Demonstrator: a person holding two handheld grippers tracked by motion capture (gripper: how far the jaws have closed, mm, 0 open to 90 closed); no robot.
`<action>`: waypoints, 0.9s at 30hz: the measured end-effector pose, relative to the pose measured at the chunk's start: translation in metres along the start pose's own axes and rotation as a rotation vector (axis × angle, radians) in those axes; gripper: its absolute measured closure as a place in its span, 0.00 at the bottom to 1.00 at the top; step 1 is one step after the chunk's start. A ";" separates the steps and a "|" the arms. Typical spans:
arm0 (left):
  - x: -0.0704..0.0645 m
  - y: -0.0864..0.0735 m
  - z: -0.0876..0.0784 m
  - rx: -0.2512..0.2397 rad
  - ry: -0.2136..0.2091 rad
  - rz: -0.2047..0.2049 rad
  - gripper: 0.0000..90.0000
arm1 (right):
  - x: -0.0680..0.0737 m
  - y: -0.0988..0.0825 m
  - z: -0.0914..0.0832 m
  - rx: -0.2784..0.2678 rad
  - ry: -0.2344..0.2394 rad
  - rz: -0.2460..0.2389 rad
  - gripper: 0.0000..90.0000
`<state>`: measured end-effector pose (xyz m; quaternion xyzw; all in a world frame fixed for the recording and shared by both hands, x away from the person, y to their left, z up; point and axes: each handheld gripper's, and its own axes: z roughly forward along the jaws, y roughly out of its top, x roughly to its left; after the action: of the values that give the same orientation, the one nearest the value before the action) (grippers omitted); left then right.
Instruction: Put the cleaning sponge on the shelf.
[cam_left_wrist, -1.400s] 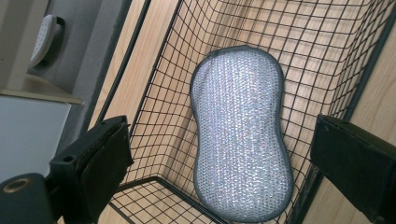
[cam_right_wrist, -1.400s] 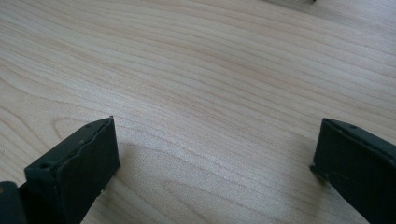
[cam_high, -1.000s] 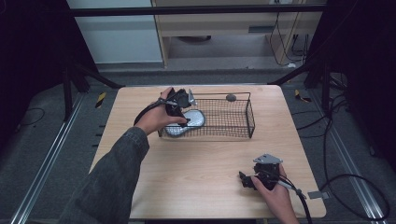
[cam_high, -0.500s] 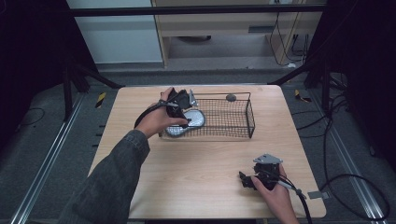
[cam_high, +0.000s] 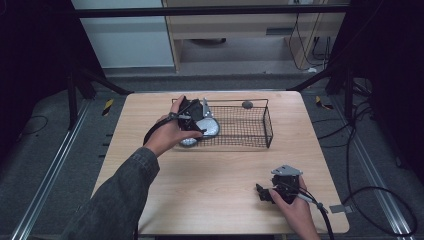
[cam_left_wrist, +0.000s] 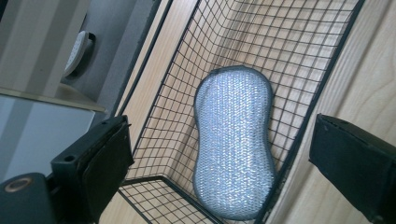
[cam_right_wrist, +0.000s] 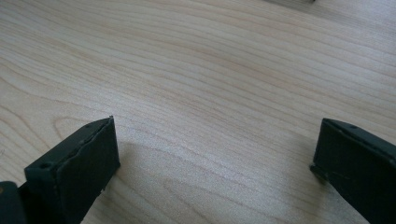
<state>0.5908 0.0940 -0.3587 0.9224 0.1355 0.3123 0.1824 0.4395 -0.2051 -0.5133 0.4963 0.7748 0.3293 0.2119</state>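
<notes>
Table: a light wooden table (cam_high: 210, 180) stands on a grey floor, with dark frame legs at its far corners.
Basket: a black wire basket (cam_high: 260, 131) sits on the far middle of the table, its long side running across the high view; in the left gripper view its mesh walls (cam_left_wrist: 261, 37) and floor frame the pad.
Pad: a silvery, peanut-shaped scouring pad (cam_left_wrist: 233, 144) lies flat on the basket floor at its left end, close against the near wall; from the high view it shows as a pale patch (cam_high: 207, 127) just beside the left gripper.
Small dark thing: a rounded dark object (cam_high: 247, 104) rests at the basket's far rim; what it is cannot be told.
Left gripper: the left gripper (cam_high: 192, 120) is held over the left end of the basket by the left hand (cam_high: 167, 136), a dark sleeve behind it.
Left jaws: spread wide in the left gripper view, one on each side of the pad, and holding nothing.
Right gripper: the right gripper (cam_high: 272, 192) rests low over the near right part of the table, in the right hand (cam_high: 295, 210), well apart from the basket.
Right jaws: wide apart in the right gripper view, with bare wood grain (cam_right_wrist: 210, 93) between them.
</notes>
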 end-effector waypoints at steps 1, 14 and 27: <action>-0.002 0.000 -0.001 -0.005 0.002 -0.006 0.06 | 0.000 0.000 0.000 -0.001 0.000 0.000 0.00; -0.027 -0.008 -0.023 -0.049 -0.018 -0.086 0.05 | 0.000 0.000 0.000 -0.002 -0.001 -0.001 0.00; -0.049 -0.047 -0.042 -0.077 -0.023 -0.234 0.04 | 0.000 0.000 0.000 -0.002 -0.001 0.000 0.00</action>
<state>0.5202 0.1294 -0.3731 0.8962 0.2281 0.2831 0.2542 0.4392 -0.2051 -0.5136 0.4964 0.7742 0.3300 0.2130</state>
